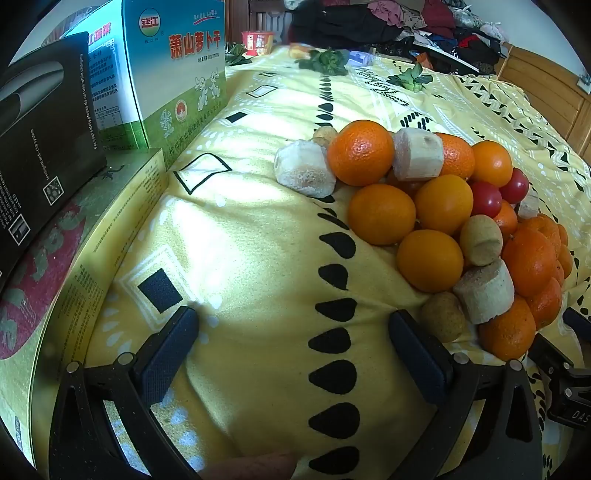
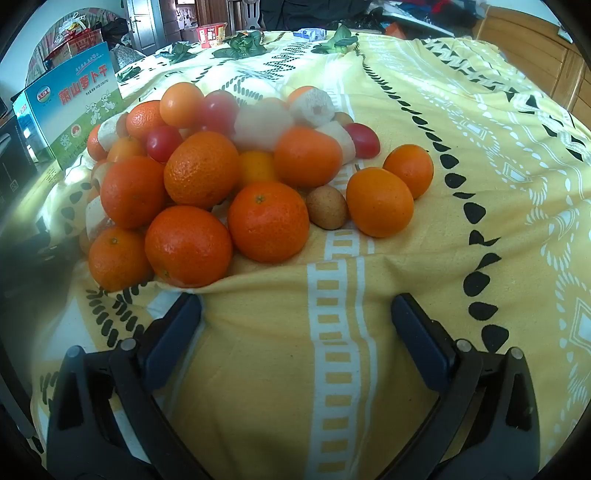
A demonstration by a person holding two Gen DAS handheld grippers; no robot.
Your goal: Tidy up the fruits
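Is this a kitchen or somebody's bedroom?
Probably a bedroom. The fruit pile sits on a soft, rumpled yellow patterned sheet like a bed cover, heaps of clothes lie behind it, and a wooden board like a bed frame runs along the edge.

Your left gripper (image 1: 293,336) is angled steeply downward with its jaws spread as wide as they go, the two dark blue pads (image 1: 168,354) standing well apart with nothing between them, and a fingertip (image 1: 255,467) of yours shows at the bottom edge of that view. Your right gripper (image 2: 295,325) is tilted down at much the same angle, jaws just as wide, its pads (image 2: 421,339) apart and gripping nothing. Part of your right gripper's black frame also shows at the right edge of the left wrist view.
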